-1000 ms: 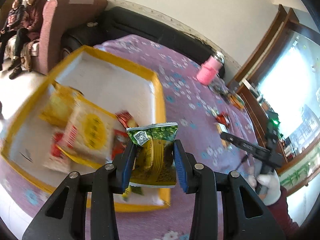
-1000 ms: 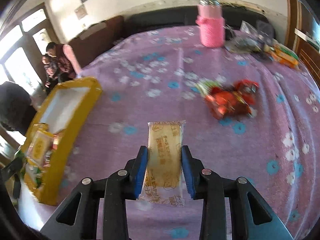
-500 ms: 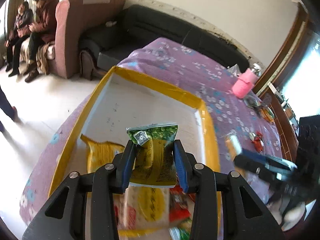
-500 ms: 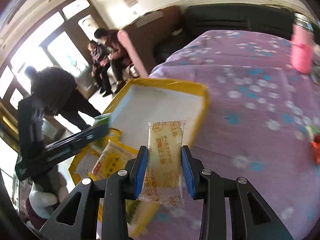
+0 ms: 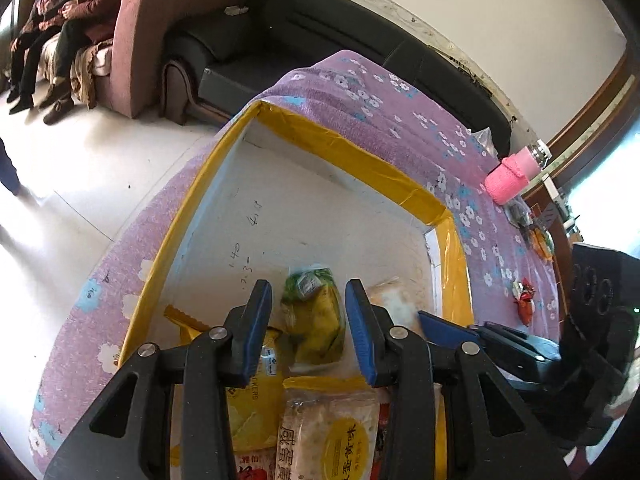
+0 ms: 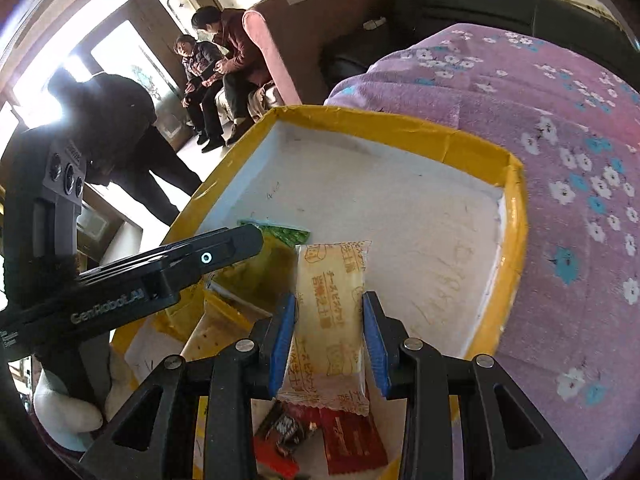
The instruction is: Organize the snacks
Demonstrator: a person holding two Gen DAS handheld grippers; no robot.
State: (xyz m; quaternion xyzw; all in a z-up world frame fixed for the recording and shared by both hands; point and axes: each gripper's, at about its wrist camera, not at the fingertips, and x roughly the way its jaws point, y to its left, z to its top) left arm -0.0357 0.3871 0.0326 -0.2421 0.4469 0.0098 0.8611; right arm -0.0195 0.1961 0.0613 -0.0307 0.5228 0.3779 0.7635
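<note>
Left gripper [image 5: 308, 320] stands open above the yellow-rimmed box [image 5: 348, 148]; the green packet [image 5: 314, 316] sits blurred between its jaws, apparently released into the box. Right gripper [image 6: 329, 340] clamps the cream biscuit packet [image 6: 330, 320] over the box, positioned for deposit beside other snacks.

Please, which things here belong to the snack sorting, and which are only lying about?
Belong to the job:
- yellow box
- green packet, in the box beyond the open left claw
- cream packet, held in the right claw
- red snack, out on the cloth

Only lying about:
- pink bottle
- black sofa
- purple cloth
</note>
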